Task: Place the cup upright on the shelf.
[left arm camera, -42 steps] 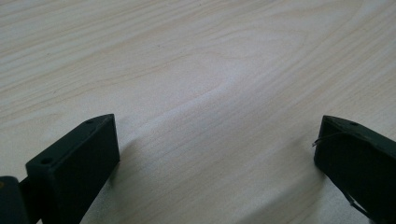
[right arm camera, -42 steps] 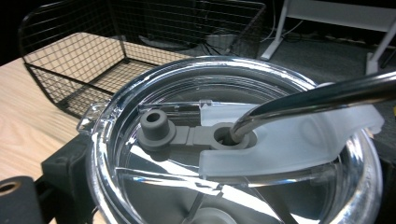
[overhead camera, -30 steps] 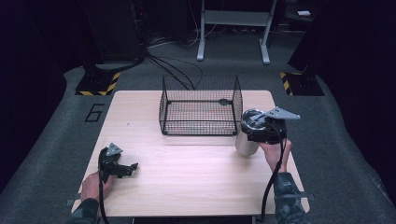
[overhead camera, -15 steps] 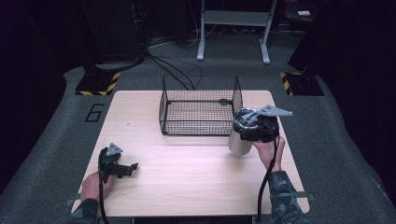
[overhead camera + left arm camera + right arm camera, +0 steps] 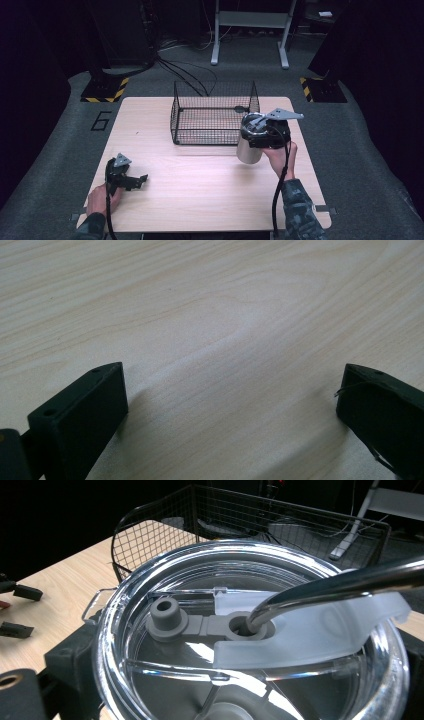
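The right hand-held gripper holds a steel tumbler at about four o'clock on the wooden surface, its jaws closed against the cup's upper rim from either side. The tumbler stands roughly upright, just outside the front right corner of the wire basket, which sits at twelve o'clock on the surface. Whether the cup's base touches the wood or is a little above it cannot be told from the high view.

In the right gripper view the tumbler's clear lid is seen from above, with a grey plug on a short strap and a frosted flap across it. A metal straw enters the lid's hole and bends away toward three o'clock. The basket stands just behind the cup.

The left hand-held gripper rests low at about eight o'clock on the surface, well apart from the tumbler and basket, with the person's hand behind it. In the left gripper view its jaws stand wide apart over bare wood, with nothing between them.
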`<action>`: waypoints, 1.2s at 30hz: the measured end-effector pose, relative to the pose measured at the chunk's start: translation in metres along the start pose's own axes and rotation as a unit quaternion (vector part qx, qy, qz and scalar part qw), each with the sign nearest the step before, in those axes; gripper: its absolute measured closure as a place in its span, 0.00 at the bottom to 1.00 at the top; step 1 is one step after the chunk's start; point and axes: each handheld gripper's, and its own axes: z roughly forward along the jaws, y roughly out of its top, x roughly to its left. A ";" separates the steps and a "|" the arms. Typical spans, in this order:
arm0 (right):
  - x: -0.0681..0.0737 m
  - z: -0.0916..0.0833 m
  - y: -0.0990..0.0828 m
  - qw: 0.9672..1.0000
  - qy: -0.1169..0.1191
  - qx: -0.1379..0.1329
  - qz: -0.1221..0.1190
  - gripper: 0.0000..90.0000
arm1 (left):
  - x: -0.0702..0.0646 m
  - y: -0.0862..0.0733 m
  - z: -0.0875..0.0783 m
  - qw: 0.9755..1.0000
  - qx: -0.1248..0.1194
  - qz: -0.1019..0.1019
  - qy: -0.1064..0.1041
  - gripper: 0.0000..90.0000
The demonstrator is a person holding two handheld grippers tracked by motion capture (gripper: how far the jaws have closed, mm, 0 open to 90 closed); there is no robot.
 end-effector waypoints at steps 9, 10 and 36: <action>0.007 0.007 0.012 1.000 0.012 0.002 -0.004 0.04 | 0.000 0.000 0.000 1.000 0.000 0.000 0.000 0.00; 0.008 0.008 0.013 1.000 0.014 0.002 -0.005 0.04 | 0.000 0.000 0.000 1.000 0.000 0.000 0.000 0.00; 0.011 0.017 0.068 0.999 0.026 -0.015 -0.011 0.04 | 0.000 0.000 0.000 1.000 0.000 0.000 0.000 0.00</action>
